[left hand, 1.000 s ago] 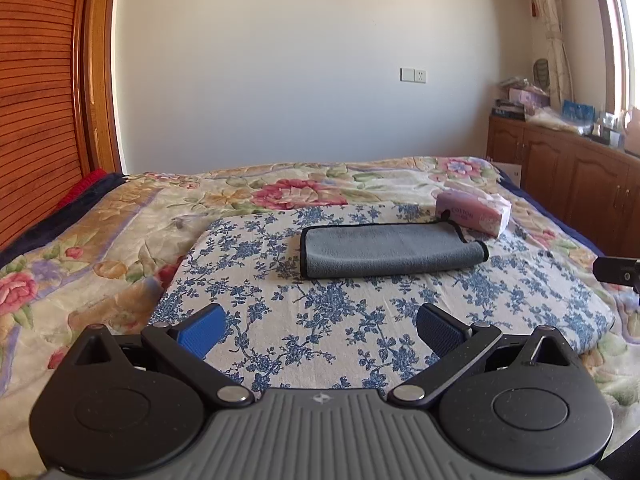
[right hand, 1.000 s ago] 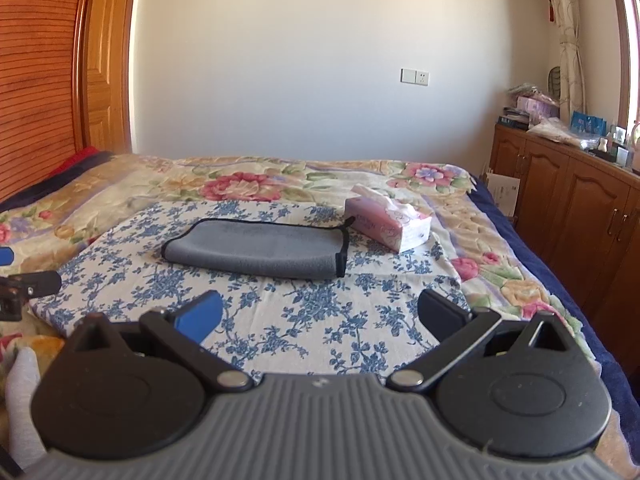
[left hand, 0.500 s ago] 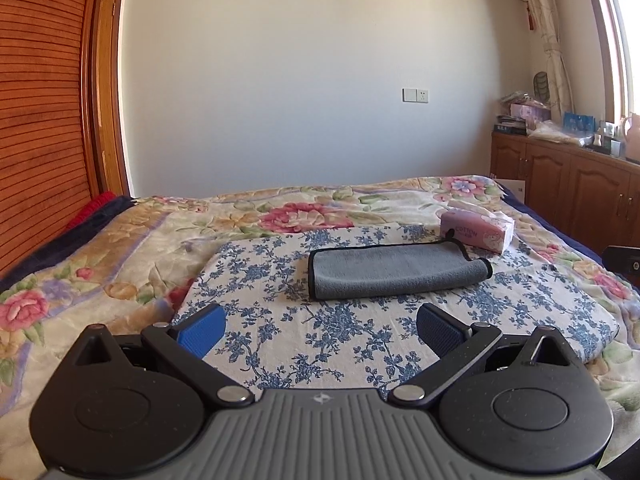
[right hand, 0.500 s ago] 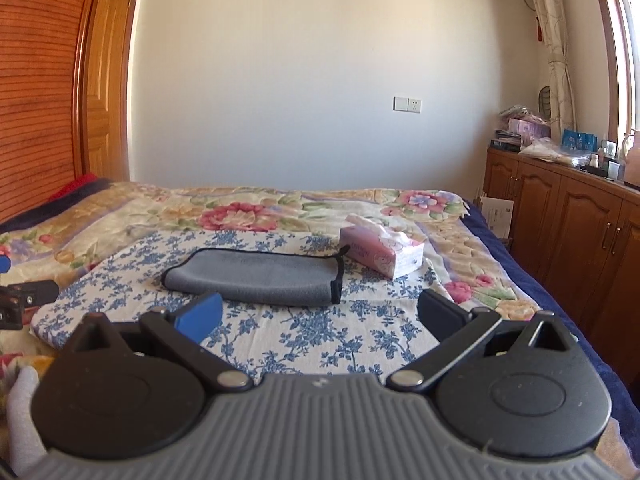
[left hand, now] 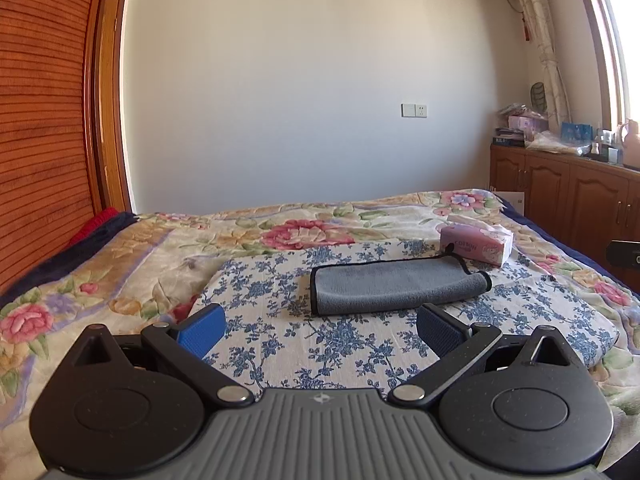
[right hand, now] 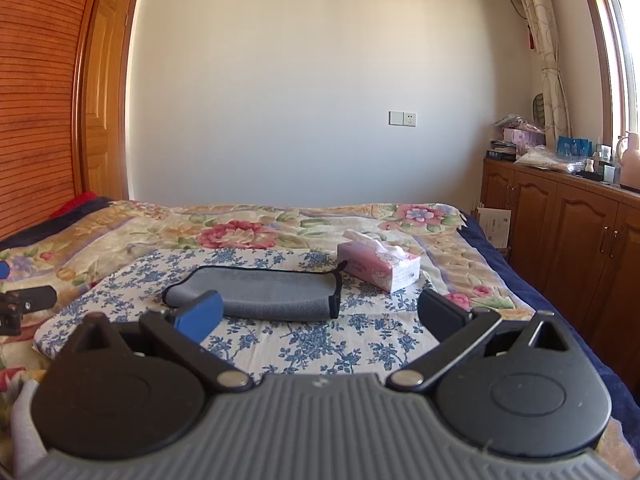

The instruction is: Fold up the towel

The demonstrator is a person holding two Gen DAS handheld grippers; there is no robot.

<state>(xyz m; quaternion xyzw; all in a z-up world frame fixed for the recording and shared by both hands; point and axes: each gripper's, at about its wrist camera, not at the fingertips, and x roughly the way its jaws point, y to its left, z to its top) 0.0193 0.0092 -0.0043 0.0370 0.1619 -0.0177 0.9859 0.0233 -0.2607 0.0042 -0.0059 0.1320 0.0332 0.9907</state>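
Observation:
A grey towel point(left hand: 394, 286) with a black edge lies folded into a long strip on a blue-flowered cloth point(left hand: 280, 312) on the bed; it also shows in the right wrist view point(right hand: 268, 294). My left gripper point(left hand: 320, 330) is open and empty, held back from the towel's near edge. My right gripper point(right hand: 320, 316) is open and empty, also short of the towel. Part of the left gripper point(right hand: 24, 304) shows at the left edge of the right wrist view, and part of the right gripper point(left hand: 624, 254) at the right edge of the left wrist view.
A pink tissue box point(left hand: 476, 242) stands just behind the towel's right end, also in the right wrist view point(right hand: 378, 266). The bed has a flowered quilt point(left hand: 120, 264). Wooden cabinets point(right hand: 560, 232) with clutter on top line the right wall. A wooden door point(right hand: 104, 100) is at the left.
Both grippers have tilted upward and drawn back a little, so the towel sits lower and smaller in both views. The towel has not moved. Both grippers stay open.

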